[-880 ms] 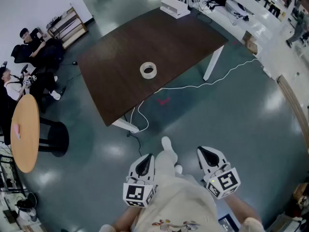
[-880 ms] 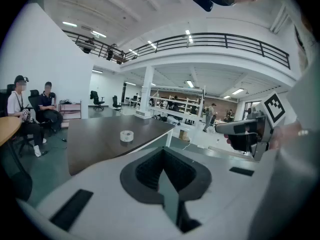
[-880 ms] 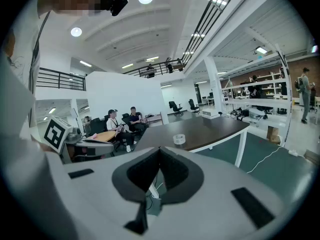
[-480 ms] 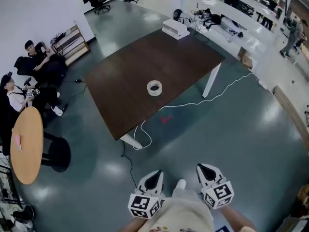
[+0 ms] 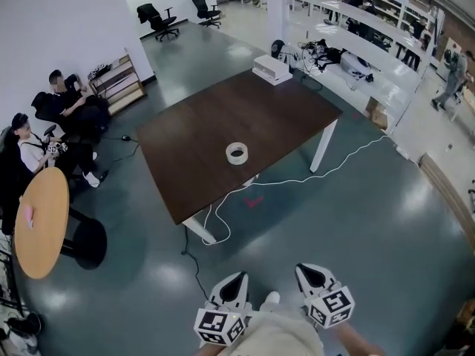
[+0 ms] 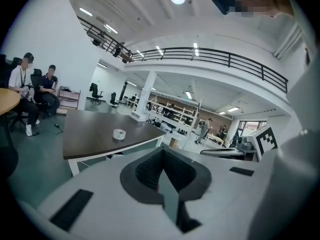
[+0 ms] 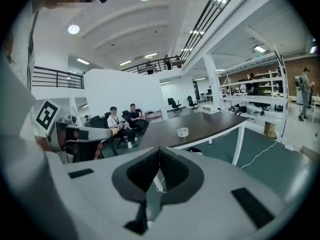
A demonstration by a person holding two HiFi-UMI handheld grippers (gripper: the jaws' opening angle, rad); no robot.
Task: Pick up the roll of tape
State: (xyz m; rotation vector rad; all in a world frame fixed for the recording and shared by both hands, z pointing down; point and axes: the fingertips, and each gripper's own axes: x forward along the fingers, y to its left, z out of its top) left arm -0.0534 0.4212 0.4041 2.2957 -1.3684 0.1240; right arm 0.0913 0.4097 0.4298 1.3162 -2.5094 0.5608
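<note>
Nowhere near yet: the pick begins with a walk

From left, two seated people [image 5: 31, 150] and a round wooden table [image 5: 41, 221]. The roll of tape [image 5: 237, 153] lies flat near the middle of the dark table [image 5: 185, 136], with a white cable [image 5: 297, 179] snaking off to the right. Below, the left gripper [image 5: 234, 282] and right gripper [image 5: 310, 274] hang side by side, jaws pressed together on nothing, well apart from the roll. A clean pick likely calls for walking up first, opening one gripper early, then straddling the rim.
</note>
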